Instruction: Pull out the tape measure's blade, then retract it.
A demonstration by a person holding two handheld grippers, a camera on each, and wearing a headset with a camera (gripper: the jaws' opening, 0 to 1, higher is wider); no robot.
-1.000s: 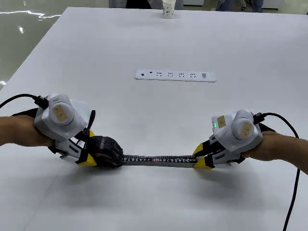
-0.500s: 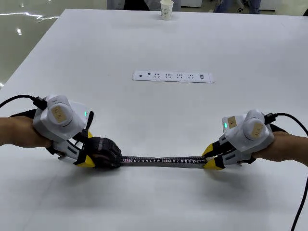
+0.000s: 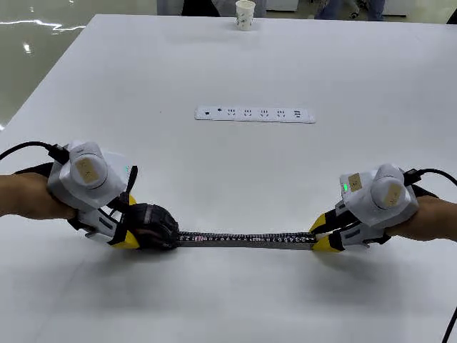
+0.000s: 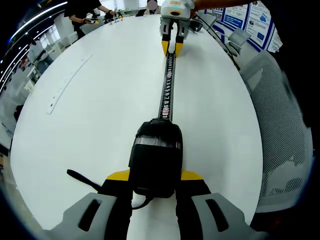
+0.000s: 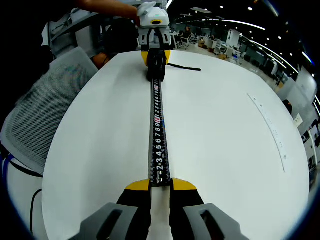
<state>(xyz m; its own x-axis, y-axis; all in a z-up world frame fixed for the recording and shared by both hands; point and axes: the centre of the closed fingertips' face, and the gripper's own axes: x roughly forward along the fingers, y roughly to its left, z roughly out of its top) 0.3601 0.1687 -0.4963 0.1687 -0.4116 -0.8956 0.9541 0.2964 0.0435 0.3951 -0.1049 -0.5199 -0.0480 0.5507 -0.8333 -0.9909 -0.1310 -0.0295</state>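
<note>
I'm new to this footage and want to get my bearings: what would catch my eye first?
A tape measure blade lies pulled out along the near side of the white table. The left gripper clamps its black case and the right gripper pinches the blade's end. Farther back lie a power strip and a paper cup.

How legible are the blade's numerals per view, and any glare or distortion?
Head view: even light, soft shadows under the left claw and right claw, floor glare top left, blade numerals tiny. Right gripper view: numerals crisp. Left gripper view: fisheye bows the table edge.
</note>
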